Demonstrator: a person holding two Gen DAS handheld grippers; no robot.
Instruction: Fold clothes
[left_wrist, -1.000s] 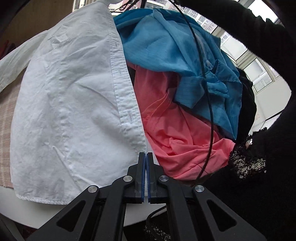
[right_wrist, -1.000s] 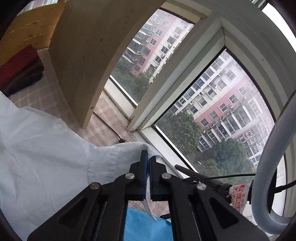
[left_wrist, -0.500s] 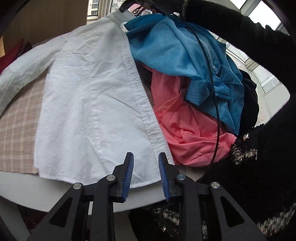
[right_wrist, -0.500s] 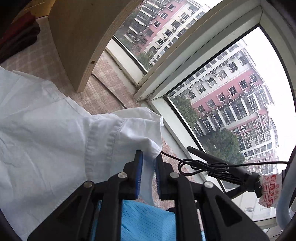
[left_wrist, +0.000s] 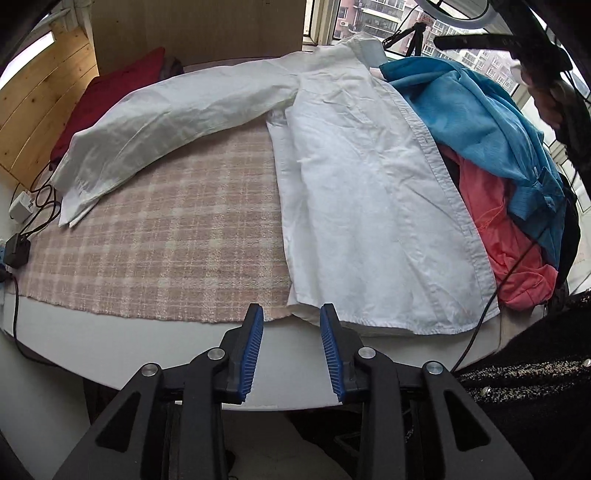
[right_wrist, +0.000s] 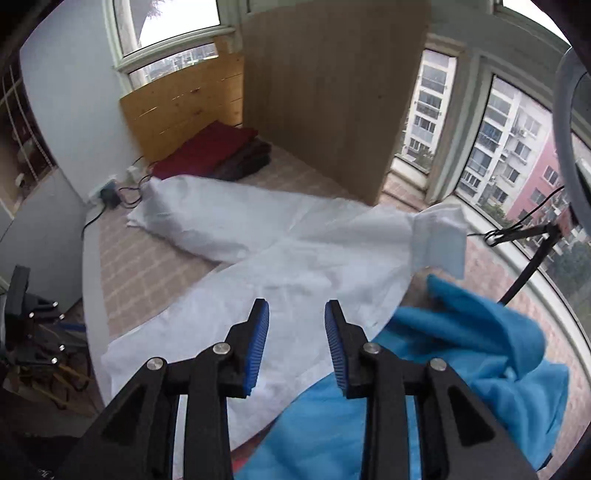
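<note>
Both grippers, clamped on the white shirt a second ago, are now seen released and drawn back from it. The left gripper (left_wrist: 291, 325) is held with its jaws wide apart and nothing between them, poised at the near table edge just short of the shirt hem. The right gripper (right_wrist: 297, 321) is likewise spread wide and empty, held above the shirt body with no cloth touched.

The white shirt (left_wrist: 369, 206) is laid flat on the checked cloth (left_wrist: 166, 251), its buttoned placket running along the right side and its hem reaching the table's near edge. One sleeve (left_wrist: 166, 122) is stretched out to the left across the cloth, cuff near the table's left rim. In the right wrist view the collar (right_wrist: 439, 236) is seen turned up at the far end, near the window.

A blue garment (left_wrist: 472, 114) is heaped beside the shirt's right edge, partly over a coral garment (left_wrist: 495, 229); the shirt's placket overlaps the foot of that pile. A folded red item (right_wrist: 207, 151) is noted at the far corner against the wooden panel (right_wrist: 184, 107). A charger and cables (left_wrist: 18, 243) are lying at the table's left rim
</note>
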